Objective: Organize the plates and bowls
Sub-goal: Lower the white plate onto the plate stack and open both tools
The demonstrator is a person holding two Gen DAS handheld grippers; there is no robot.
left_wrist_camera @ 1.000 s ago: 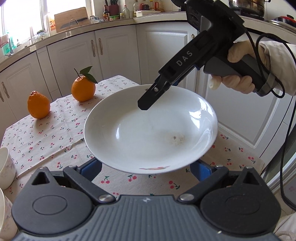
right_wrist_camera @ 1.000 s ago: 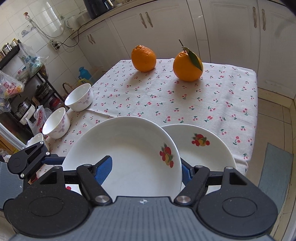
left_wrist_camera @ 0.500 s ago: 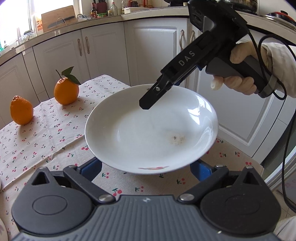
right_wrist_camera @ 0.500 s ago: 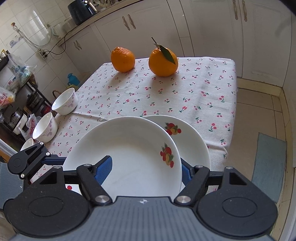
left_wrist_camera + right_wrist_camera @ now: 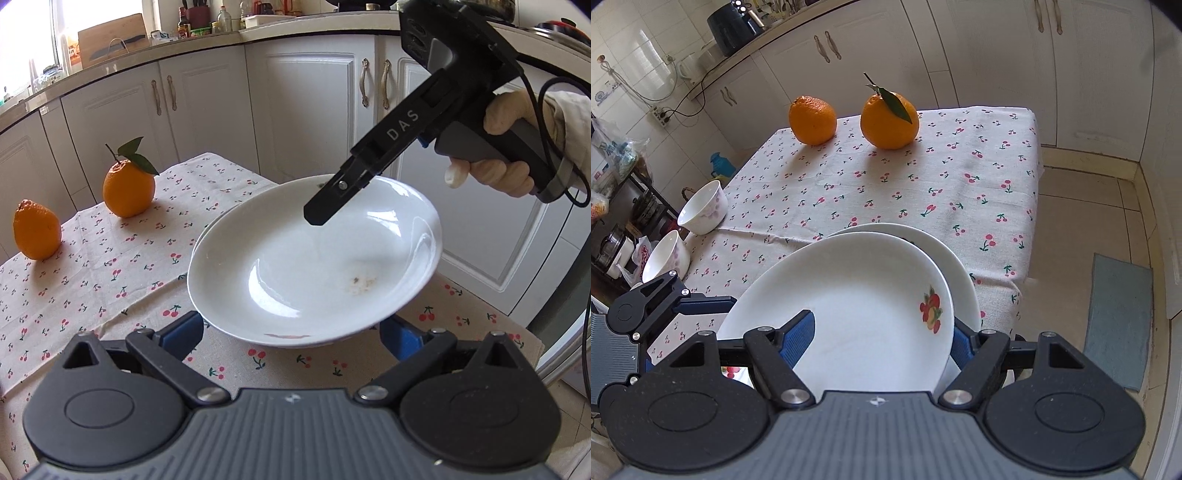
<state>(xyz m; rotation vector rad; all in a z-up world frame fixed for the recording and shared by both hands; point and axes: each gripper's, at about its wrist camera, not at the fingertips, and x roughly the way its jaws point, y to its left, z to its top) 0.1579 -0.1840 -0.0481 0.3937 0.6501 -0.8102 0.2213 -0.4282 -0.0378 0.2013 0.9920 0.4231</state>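
A white plate with a fruit print (image 5: 857, 306) is held tilted just above a second white plate (image 5: 945, 258) that lies on the cherry-print tablecloth. My right gripper (image 5: 882, 332) is shut on the upper plate's near rim, one blue pad on top. In the left wrist view the same plate (image 5: 314, 266) fills the middle, with the right gripper's finger (image 5: 332, 199) over its far rim. My left gripper (image 5: 291, 328) sits under the plate's near edge with its blue pads wide apart, open.
Two oranges (image 5: 812, 120) (image 5: 890, 120) stand at the far side of the table (image 5: 997, 155). Two white bowls (image 5: 701, 212) (image 5: 666, 256) sit at the table's left edge. White cabinets (image 5: 314, 110) surround the table. A mat (image 5: 1115, 317) lies on the floor.
The held plate has moved over the second plate, now covering most of it and its fruit print. Both grippers travelled along with it.
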